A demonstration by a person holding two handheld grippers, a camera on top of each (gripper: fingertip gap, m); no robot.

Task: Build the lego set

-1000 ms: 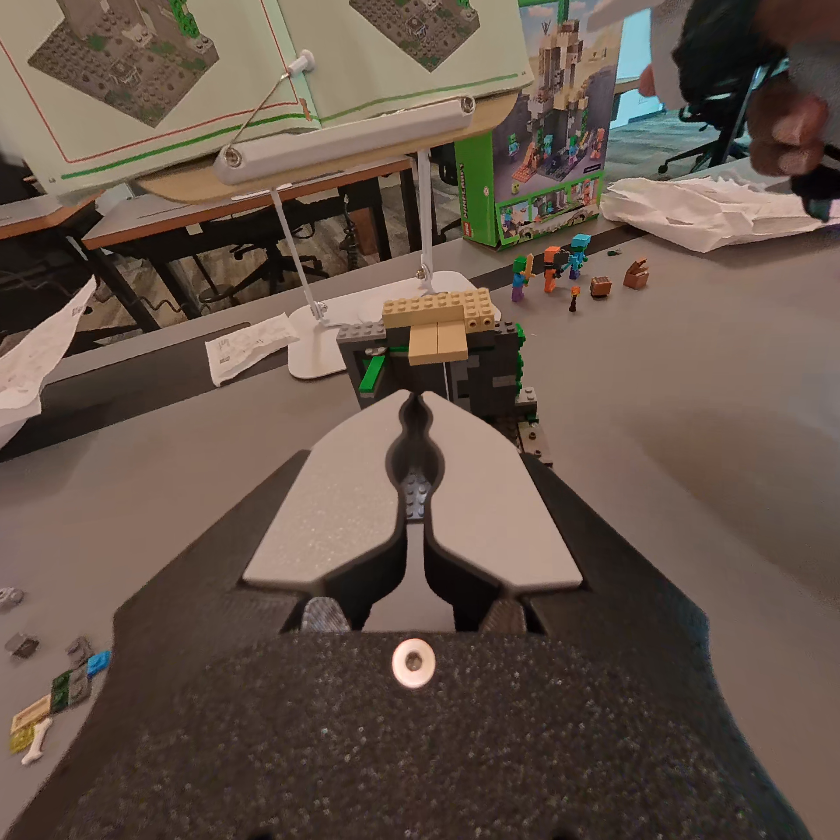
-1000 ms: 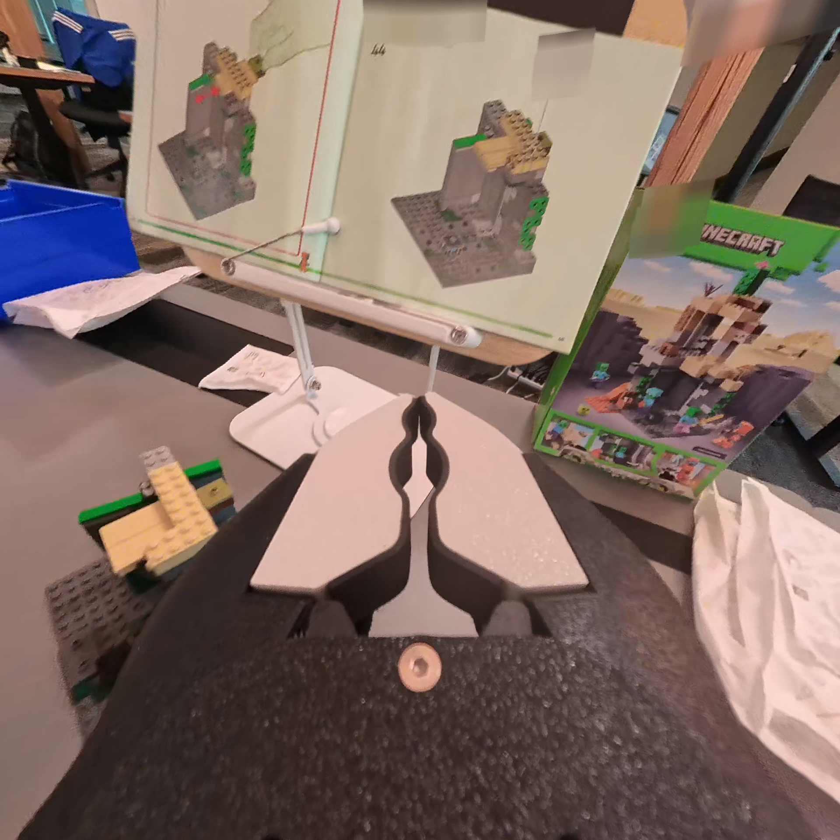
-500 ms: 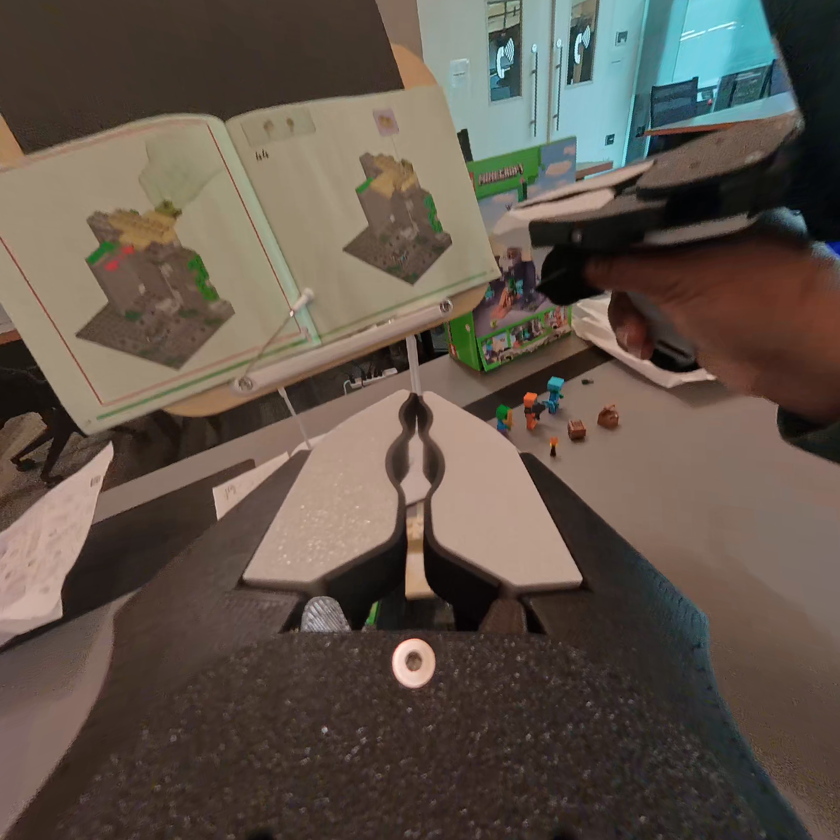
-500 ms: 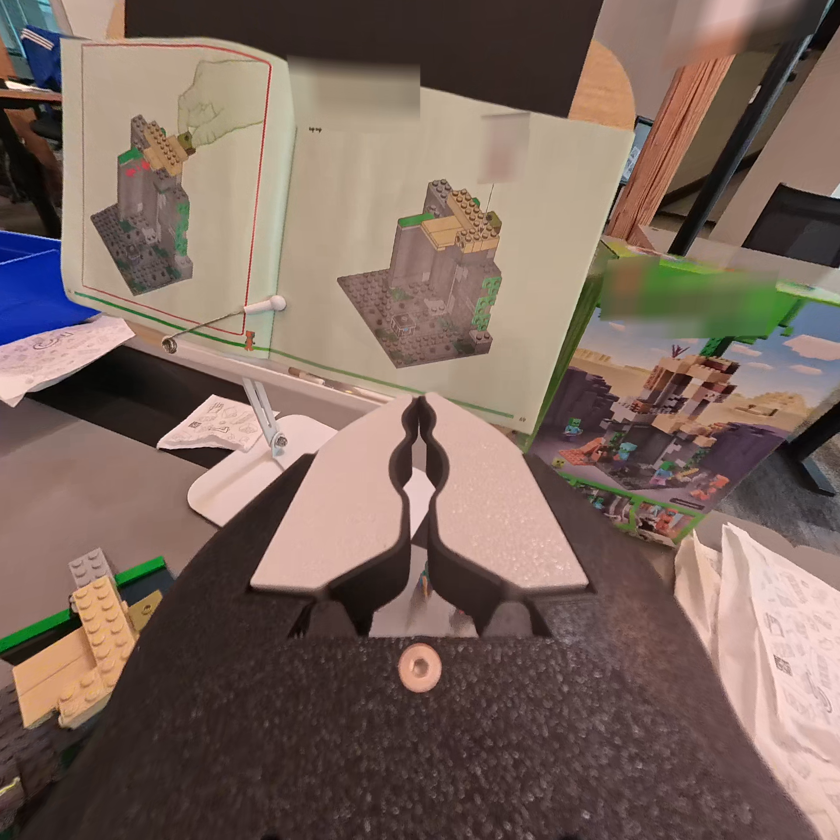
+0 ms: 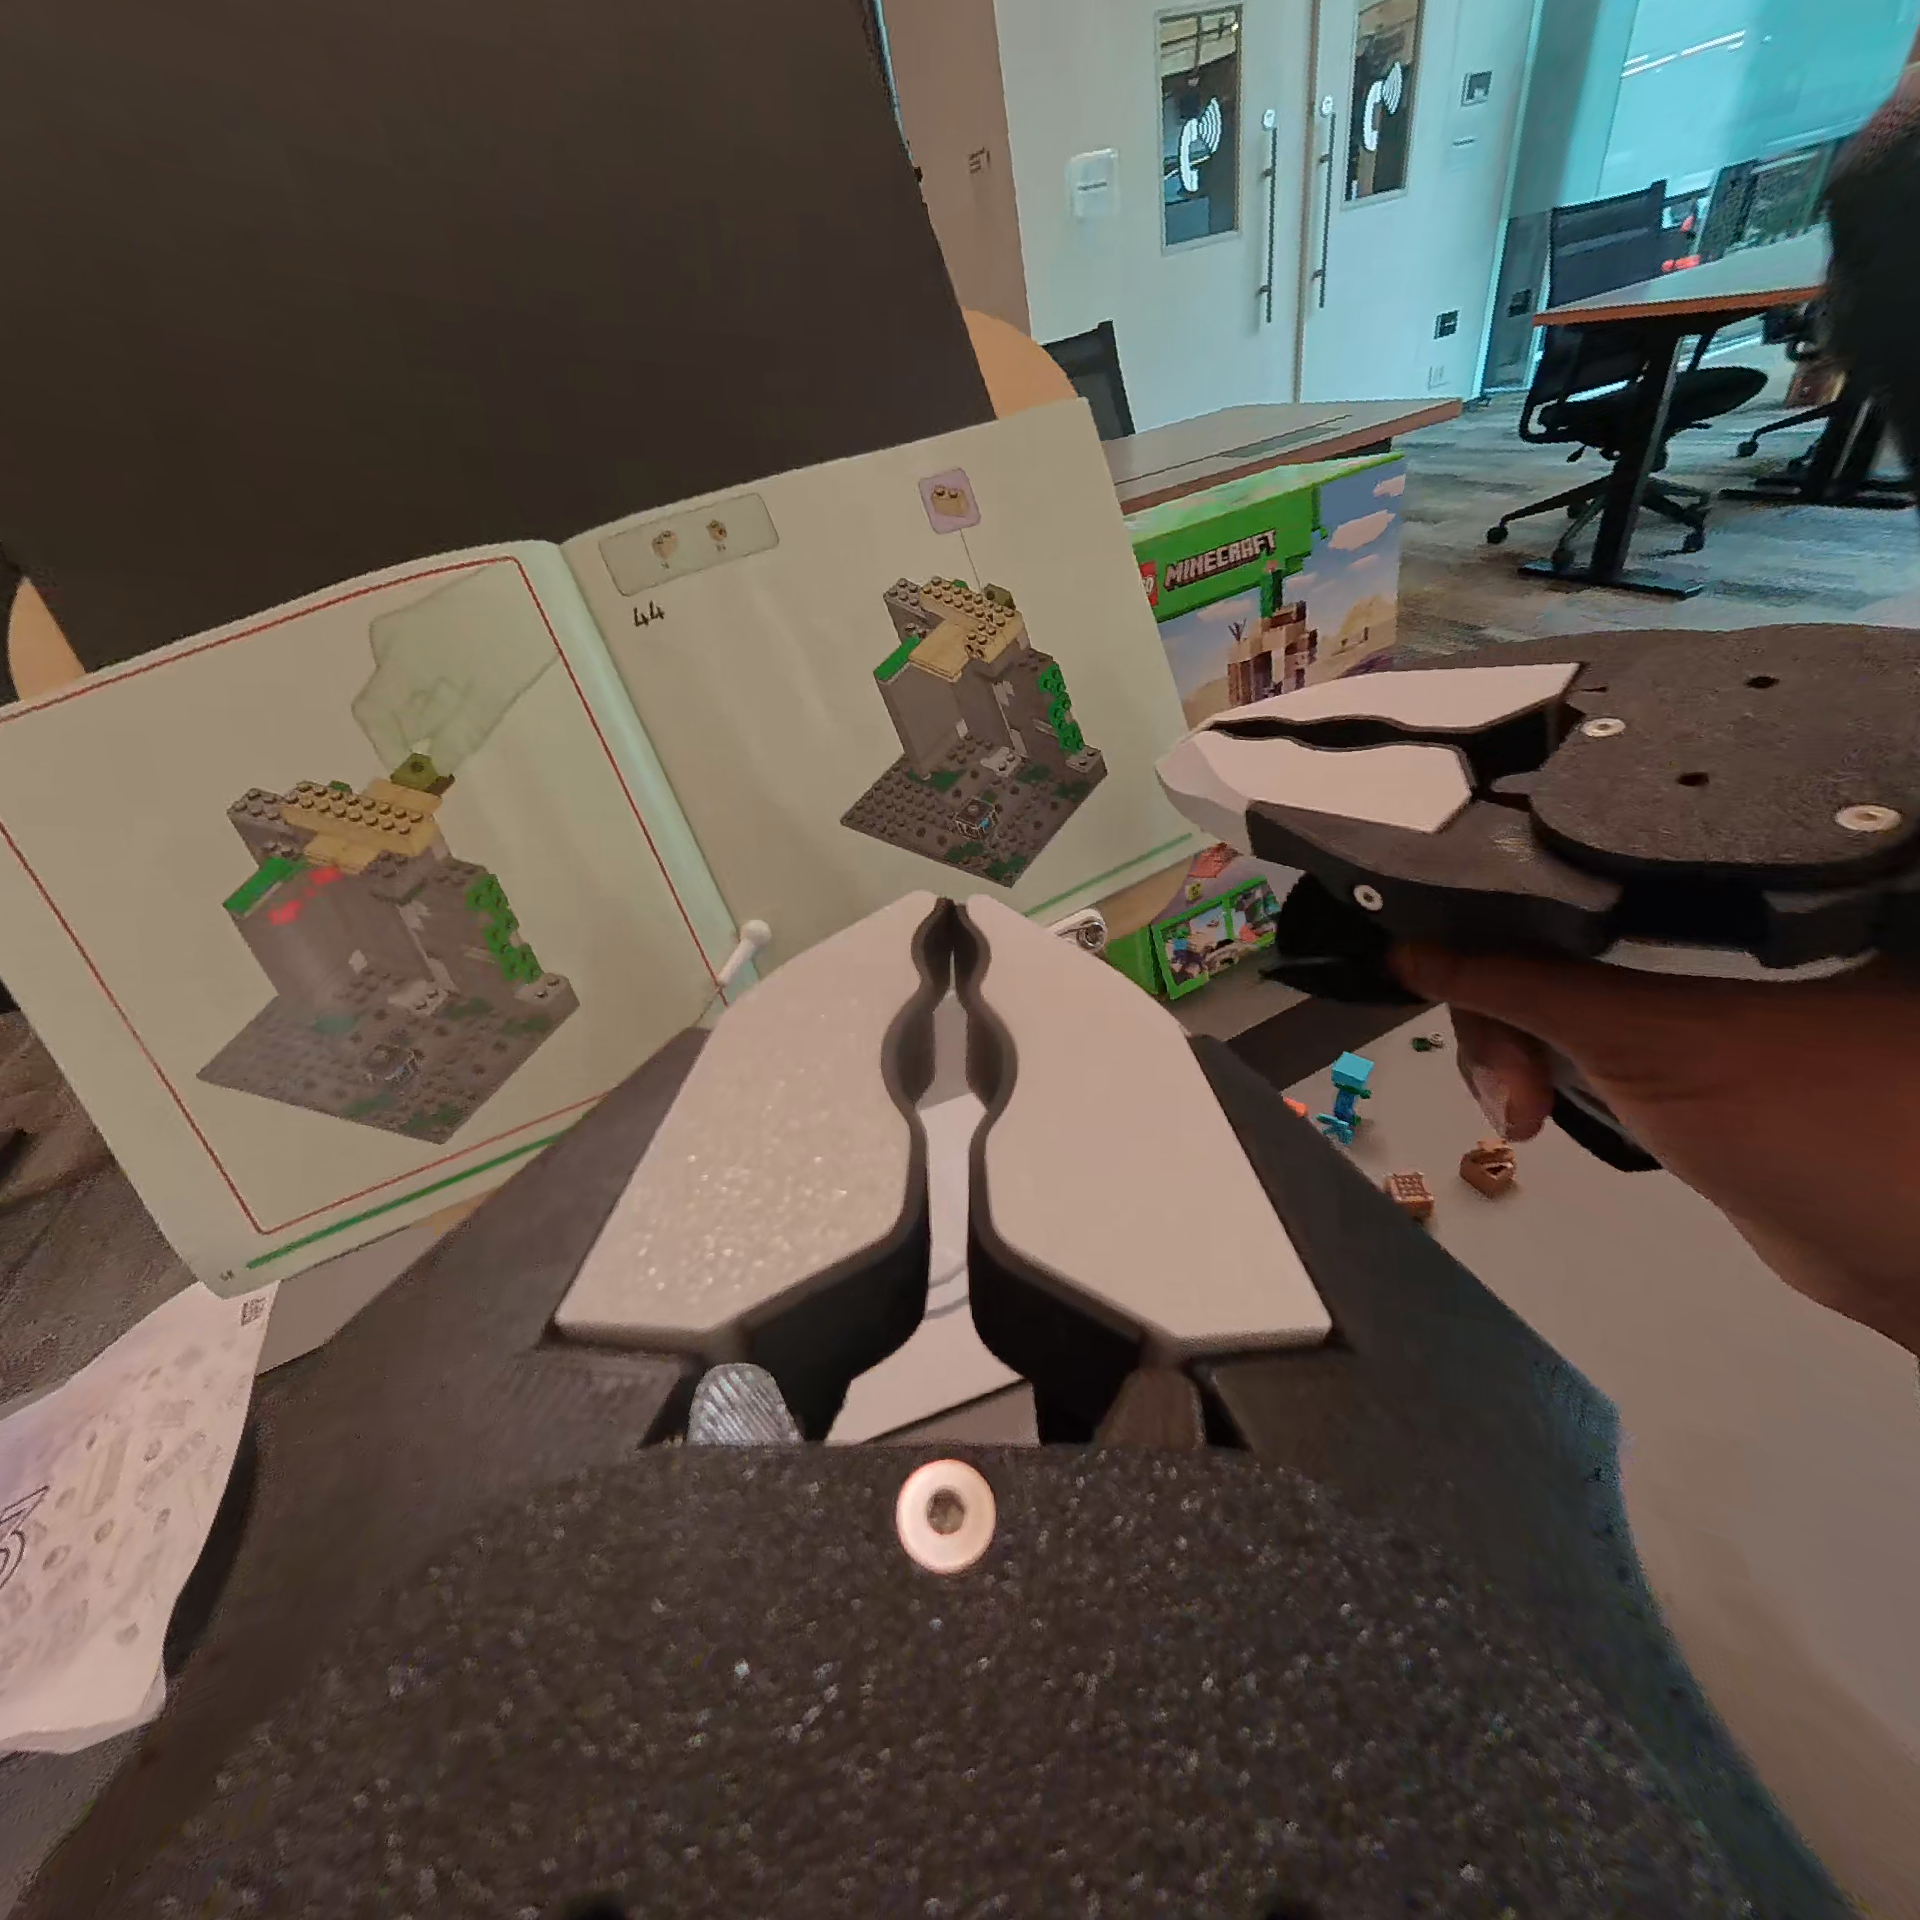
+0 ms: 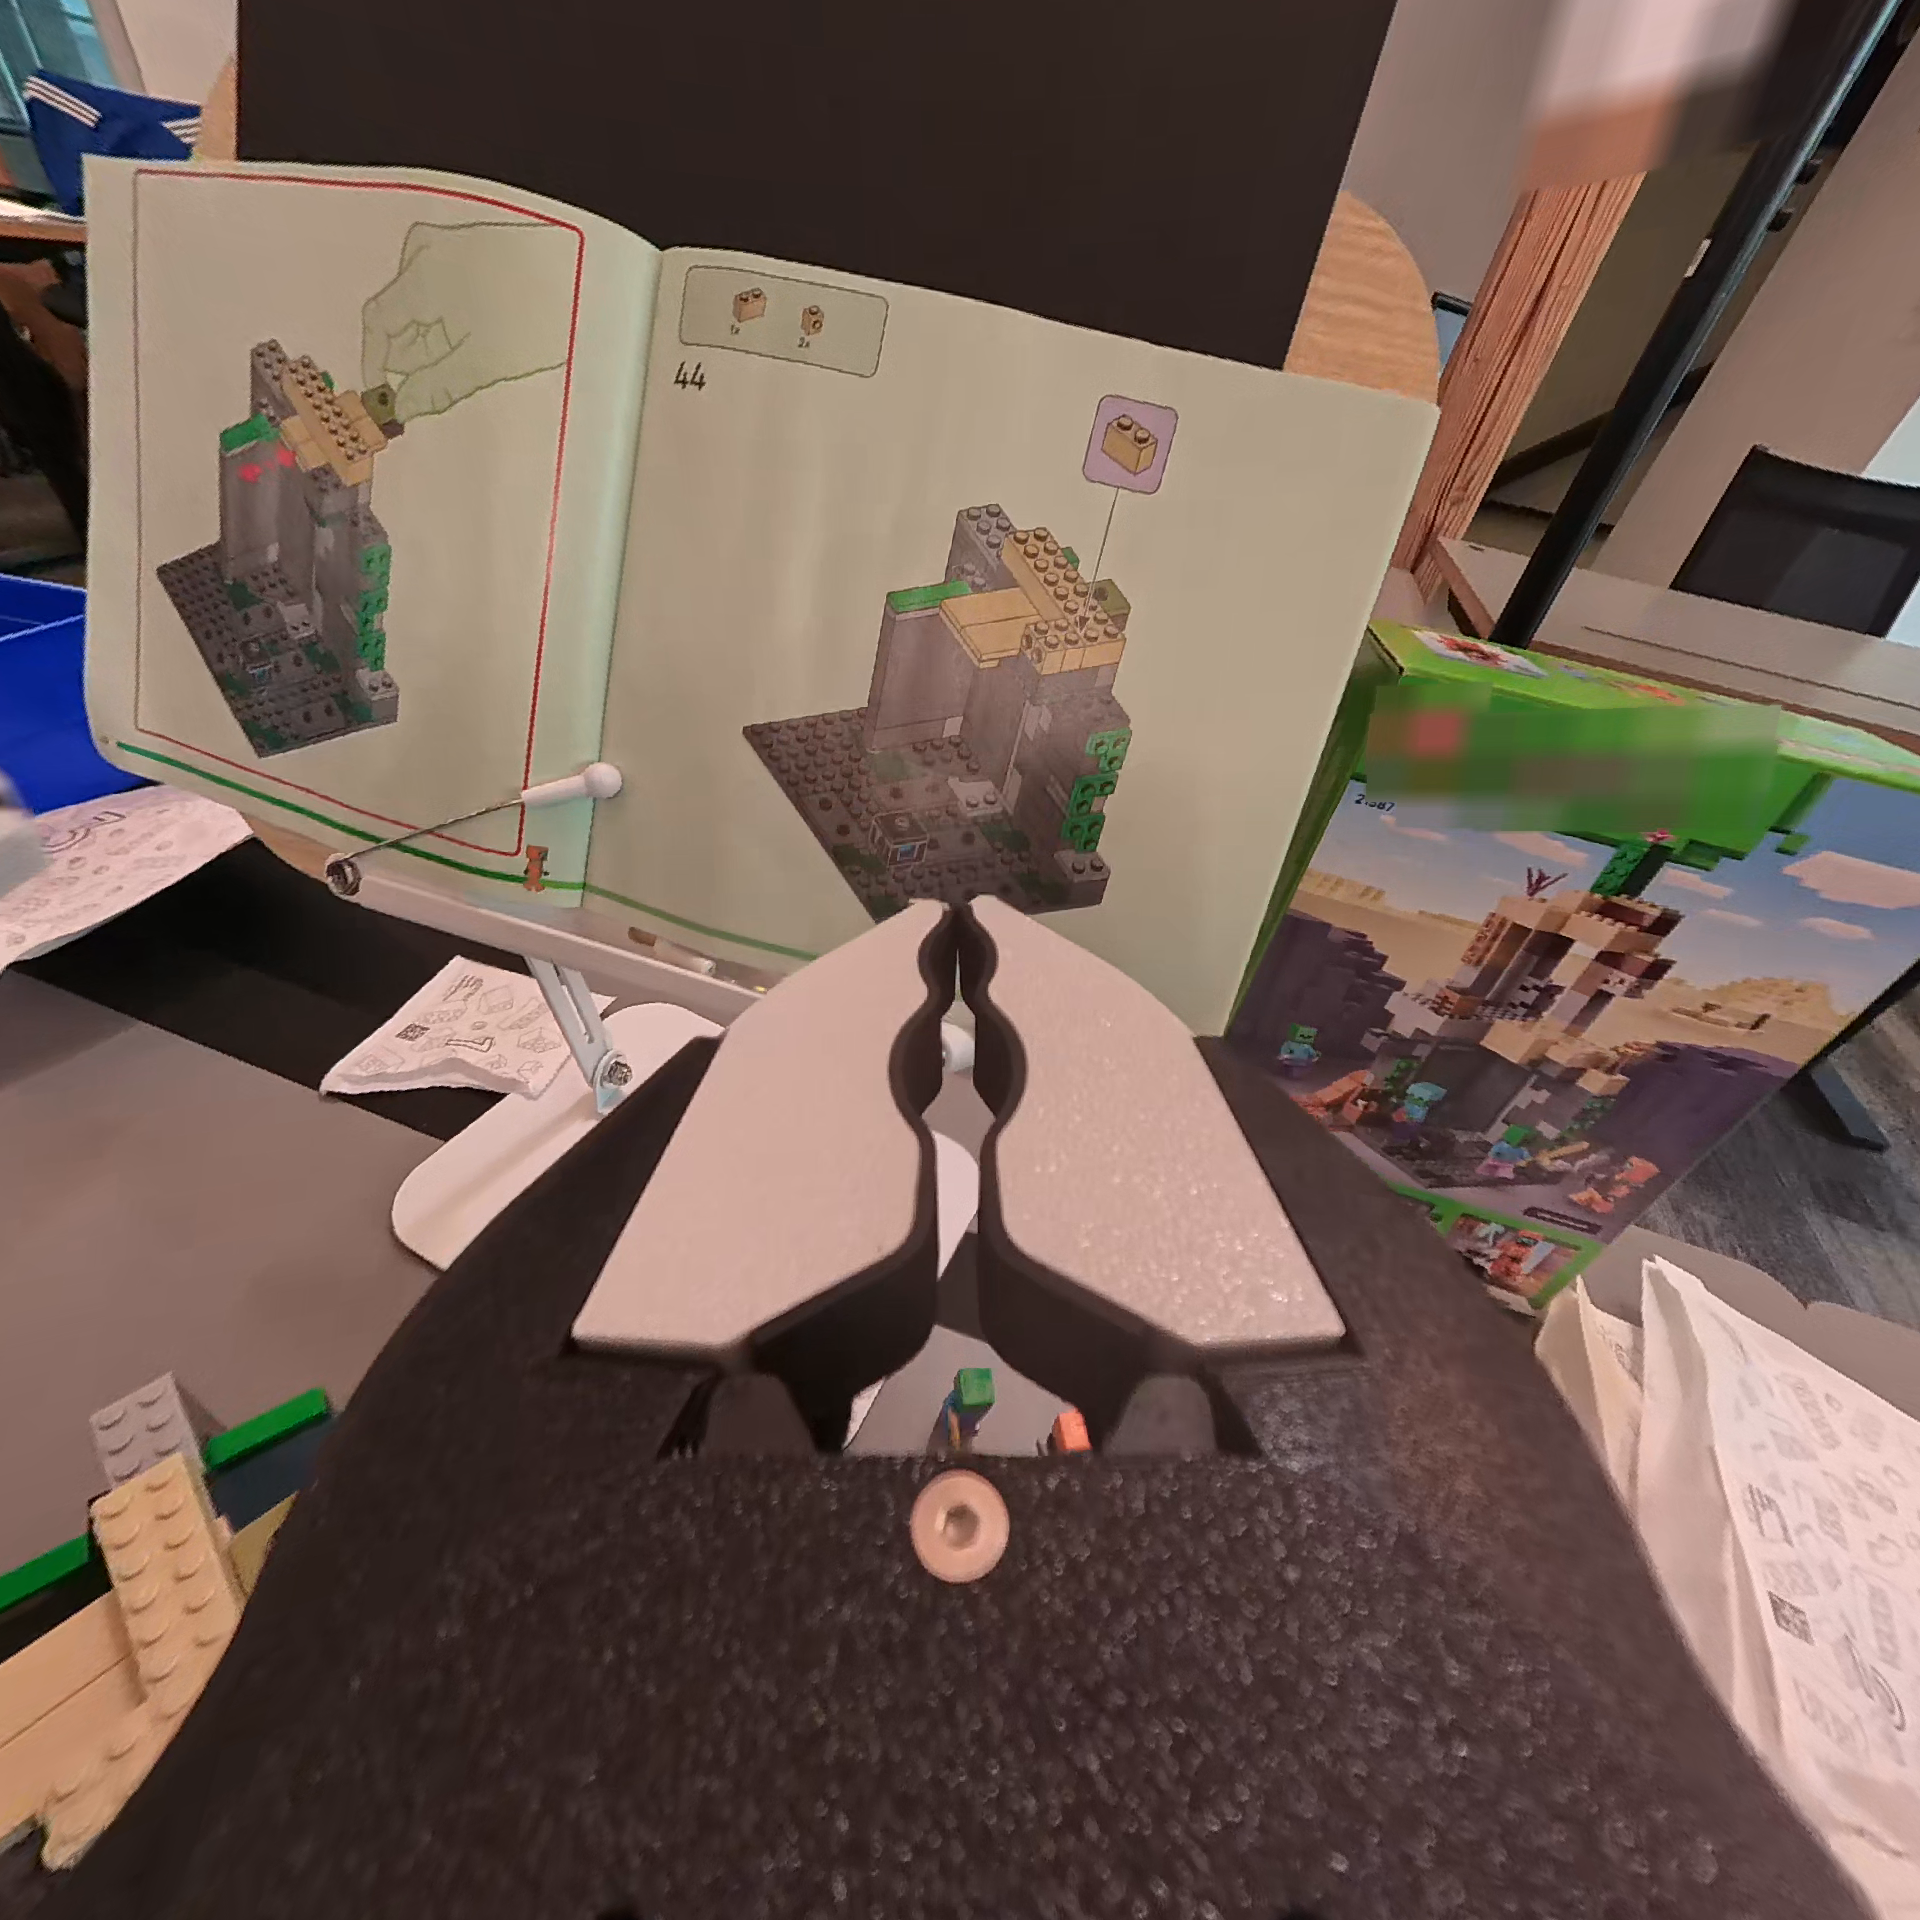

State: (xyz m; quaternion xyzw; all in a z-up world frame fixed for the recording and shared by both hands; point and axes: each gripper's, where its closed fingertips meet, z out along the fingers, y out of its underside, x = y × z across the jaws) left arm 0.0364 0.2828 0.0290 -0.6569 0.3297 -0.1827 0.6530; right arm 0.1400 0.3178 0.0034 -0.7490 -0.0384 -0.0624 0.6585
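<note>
- Left tool point(image 5: 948, 920), right tool point(image 6: 954, 912): tips together, nothing held.
- Partly built grey-and-tan brick model point(image 6: 135, 1538): on grey table point(image 6: 156, 1122), lower left (tan roof fitted).
- Open instruction booklet point(image 6: 935, 582): pictures a further tan brick; build likely unfinished.

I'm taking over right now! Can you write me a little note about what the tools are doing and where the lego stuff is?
Left tool: shut, empty, raised toward the open pale-green instruction booklet on its white stand.
Right tool: shut, empty, also facing the booklet.
The grey, green and tan brick tower sits low at the left in the right wrist view.
Small colourful figures stand on the grey table, near the green lego box.
Done: tower partly built, tan bricks on top.
Left: probably fetch the small tan brick pictured on the booklet's right page.
</note>
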